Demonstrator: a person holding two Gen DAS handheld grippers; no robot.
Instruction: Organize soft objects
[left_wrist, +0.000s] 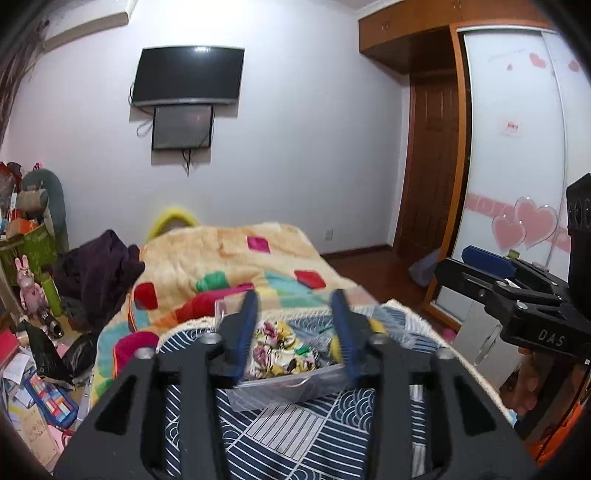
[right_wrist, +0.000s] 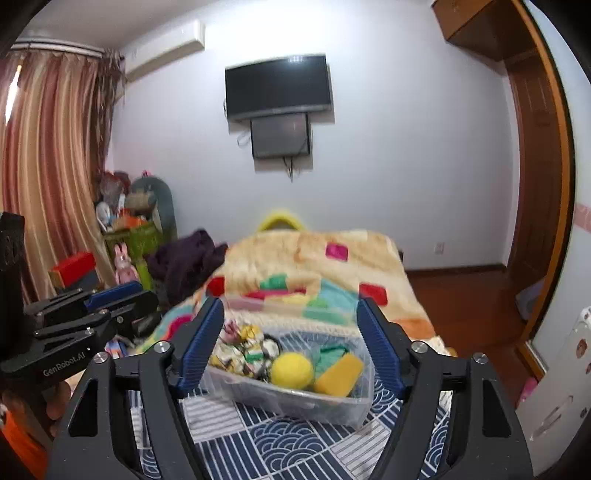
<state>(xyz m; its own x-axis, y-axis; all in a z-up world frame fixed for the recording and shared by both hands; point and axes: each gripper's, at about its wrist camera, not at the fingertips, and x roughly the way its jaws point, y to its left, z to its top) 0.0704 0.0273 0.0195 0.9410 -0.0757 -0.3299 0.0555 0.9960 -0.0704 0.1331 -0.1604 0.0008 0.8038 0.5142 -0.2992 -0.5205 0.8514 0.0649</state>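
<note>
A clear plastic bin (right_wrist: 295, 398) stands on a blue patterned cloth (right_wrist: 288, 450) on the bed. It holds a floral cloth (right_wrist: 236, 354), a yellow ball (right_wrist: 291, 370), a yellow sponge (right_wrist: 339, 373) and a green cloth (right_wrist: 328, 354). My right gripper (right_wrist: 291, 347) is open and empty, held above the bin's near side. My left gripper (left_wrist: 297, 332) is open and empty, with its fingers over the bin (left_wrist: 288, 387) and the floral cloth (left_wrist: 273, 347). Each gripper shows at the edge of the other's view.
A colourful patchwork blanket (right_wrist: 314, 266) covers the bed behind the bin. Dark clothes (right_wrist: 184, 262) lie at its left edge. Toys, boxes and papers crowd the floor at the left (left_wrist: 33, 369). A wardrobe (left_wrist: 517, 166) and a door stand at the right.
</note>
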